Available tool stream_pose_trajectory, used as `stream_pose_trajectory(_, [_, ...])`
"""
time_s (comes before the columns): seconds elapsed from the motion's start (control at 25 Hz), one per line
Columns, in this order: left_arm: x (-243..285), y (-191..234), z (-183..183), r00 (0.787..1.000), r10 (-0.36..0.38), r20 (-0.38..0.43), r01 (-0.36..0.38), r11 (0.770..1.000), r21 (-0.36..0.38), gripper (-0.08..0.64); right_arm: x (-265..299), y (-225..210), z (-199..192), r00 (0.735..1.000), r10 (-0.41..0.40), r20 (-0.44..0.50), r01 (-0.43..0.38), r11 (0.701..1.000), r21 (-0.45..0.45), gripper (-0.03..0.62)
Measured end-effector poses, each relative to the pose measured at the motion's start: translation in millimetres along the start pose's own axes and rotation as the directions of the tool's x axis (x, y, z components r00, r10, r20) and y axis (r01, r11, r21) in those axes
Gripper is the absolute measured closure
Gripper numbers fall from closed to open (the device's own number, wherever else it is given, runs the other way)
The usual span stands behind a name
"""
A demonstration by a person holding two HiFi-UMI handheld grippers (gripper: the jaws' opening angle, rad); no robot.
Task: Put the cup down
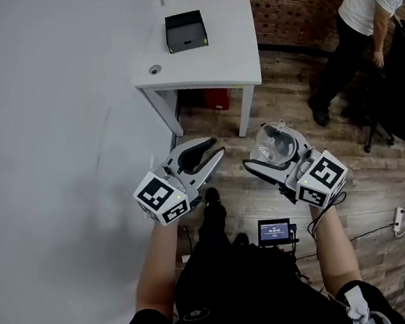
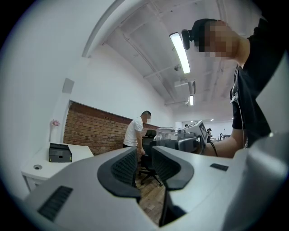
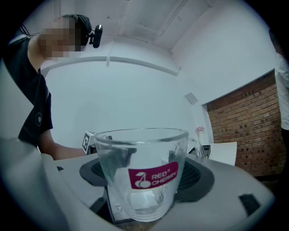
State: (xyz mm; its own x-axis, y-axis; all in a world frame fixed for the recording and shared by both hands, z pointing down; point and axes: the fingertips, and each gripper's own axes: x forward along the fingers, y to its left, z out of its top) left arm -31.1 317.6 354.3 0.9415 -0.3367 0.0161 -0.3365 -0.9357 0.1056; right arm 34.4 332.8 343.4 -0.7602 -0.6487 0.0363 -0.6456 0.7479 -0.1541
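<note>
Left tool (image 1: 217, 149): jaws a narrow gap apart, nothing between them, held in the air short of the white surface (image 1: 227, 48). Right tool (image 1: 275, 156): clamped on the clear glass cup (image 3: 143, 171), cup upright, likewise short of that surface.

cup (image 3: 142, 176) in right tool (image 1: 275, 150) | left tool (image 1: 212, 151) beside | table (image 1: 228, 33) probably ahead
</note>
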Motion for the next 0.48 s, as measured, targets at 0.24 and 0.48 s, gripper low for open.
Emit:
stream_pose_trajectory(0.24, [22.2, 29.0, -1.8, 0.999, -0.039, 0.003, 0.039, 0.999, -0.010, 0.451, 16.5, -29.6, 0.6, 1.000, -0.027, -0.003, 0.027, 1.000, -0.001, 0.187])
stream_pose_trajectory(0.48, [40.2, 83.0, 13.2, 0.997, -0.063, 0.041, 0.065, 0.997, -0.029, 0.451, 53.1, -71.8, 10.3, 0.999, -0.045, -0.008, 0.045, 0.999, 0.013, 0.187])
